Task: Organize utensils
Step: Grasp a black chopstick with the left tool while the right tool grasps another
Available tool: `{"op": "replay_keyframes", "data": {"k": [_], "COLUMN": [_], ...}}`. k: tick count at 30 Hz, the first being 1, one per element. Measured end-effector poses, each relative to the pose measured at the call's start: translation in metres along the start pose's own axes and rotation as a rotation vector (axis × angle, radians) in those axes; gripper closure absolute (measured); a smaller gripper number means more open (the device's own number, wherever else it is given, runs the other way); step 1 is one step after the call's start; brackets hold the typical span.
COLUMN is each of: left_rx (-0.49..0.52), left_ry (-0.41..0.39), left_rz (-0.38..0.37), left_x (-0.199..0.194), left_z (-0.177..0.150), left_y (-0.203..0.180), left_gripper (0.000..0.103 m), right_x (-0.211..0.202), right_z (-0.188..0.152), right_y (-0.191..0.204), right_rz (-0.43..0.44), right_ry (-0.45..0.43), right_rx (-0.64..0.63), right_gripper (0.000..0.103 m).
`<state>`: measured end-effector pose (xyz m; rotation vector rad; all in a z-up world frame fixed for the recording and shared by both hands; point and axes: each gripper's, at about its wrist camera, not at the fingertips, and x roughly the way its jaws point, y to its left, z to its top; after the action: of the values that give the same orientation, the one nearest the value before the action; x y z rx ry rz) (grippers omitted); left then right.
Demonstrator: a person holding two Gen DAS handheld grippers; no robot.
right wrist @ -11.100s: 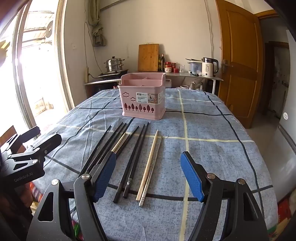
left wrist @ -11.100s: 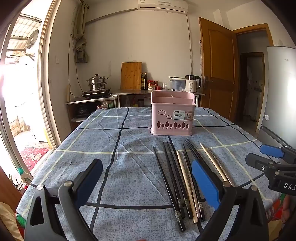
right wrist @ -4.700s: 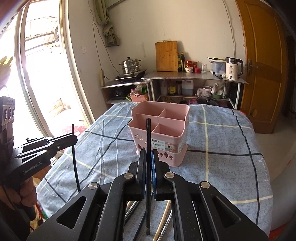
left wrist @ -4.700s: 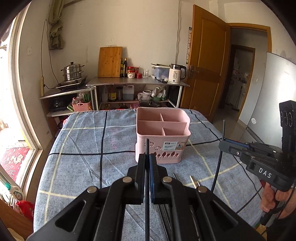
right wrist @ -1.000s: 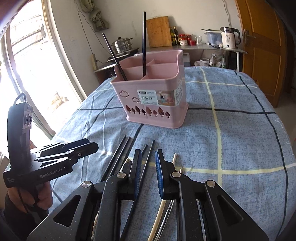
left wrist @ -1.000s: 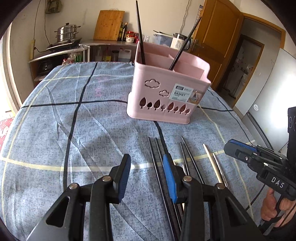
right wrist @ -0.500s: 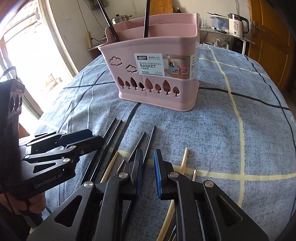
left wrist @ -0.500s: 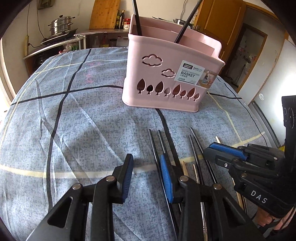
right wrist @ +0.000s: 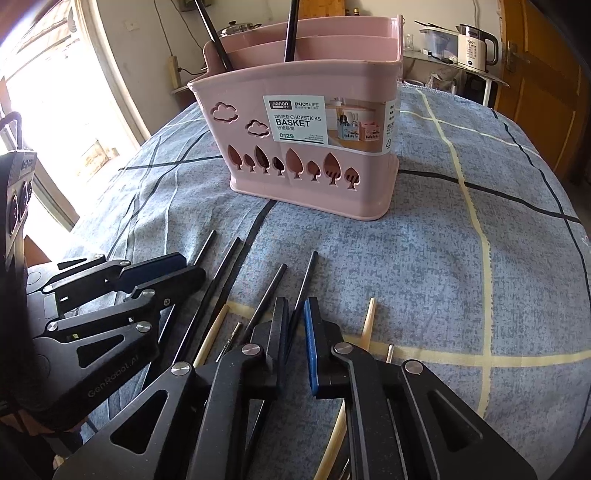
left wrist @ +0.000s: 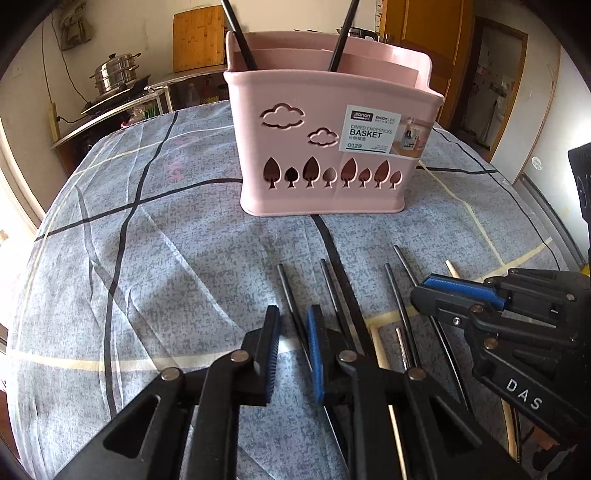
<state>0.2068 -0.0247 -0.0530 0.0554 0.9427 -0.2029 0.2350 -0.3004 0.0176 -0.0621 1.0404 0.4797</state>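
Two black chopsticks [left wrist: 236, 33] already stand in the pink basket [left wrist: 332, 177], which sits upright toward the far side of the counter [left wrist: 147, 258], on its blue checked cloth. The rest lie in a loose row on the cloth in front of the basket: several black ones [right wrist: 218, 280], a couple of pale wooden ones [right wrist: 367, 321], and thin metal-looking ones beside them.

Step in hand: next pickup, both hands at once. Left hand-held gripper [left wrist: 291, 343] is low over the leftmost black chopstick [left wrist: 290, 291]; its jaws have just been closing, a narrow gap shows between the pads, and the stick runs into that gap. Whether the pads press it yet, I cannot tell. Right hand-held gripper [right wrist: 295, 332] likewise: jaws have just been closing, nearly together, astride a black chopstick [right wrist: 304, 280] farther right in the row; contact not clear either.

Next move, by my reading: finish each pinch on one stick only, lift, tip upright, drop into a basket compartment. Neighbouring sticks lie close, so a double grab is the risk.

Chopsticks look slim, smooth, likely slippery.
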Motion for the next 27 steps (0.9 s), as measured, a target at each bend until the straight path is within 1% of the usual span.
{"op": "replay_keyframes", "data": {"k": [3,8,13,17,21,27], "left_rx": [-0.005,0.03,0.019,-0.012,-0.045,-0.034], "left_ry": [0.01,0.032,0.03,0.026,-0.012,-0.109], "left_rz": [-0.011,0.01,-0.002,-0.022,-0.063,-0.101], "left_x": [0.0,0.004,0.007,0.004,-0.013,-0.061], "left_z": [0.0,0.006,0.009,0.008,0.012,0.025], "left_y": [0.003,-0.002,-0.001,0.007,0.013,0.015], "left_gripper": [0.092,0.092,0.093,0.094,0.095,0.096], "right_x": [0.001,0.005,0.007,0.001,-0.017,-0.053], "right_z": [0.003,0.009,0.013,0.014,0.016,0.024], "right_y": [0.0,0.001,0.001,-0.002,-0.002,0.002], "right_rz": [-0.002,-0.015,-0.015,0.014,0.035,0.054], "right_ry": [0.011,0.028,0.021,0.004,-0.046,-0.13], "right_rx": [0.002,0.003,0.013,0.036,0.034,0.028], "right_gripper": [0.094,0.094,0.096,0.097,0.097,0.098]}}
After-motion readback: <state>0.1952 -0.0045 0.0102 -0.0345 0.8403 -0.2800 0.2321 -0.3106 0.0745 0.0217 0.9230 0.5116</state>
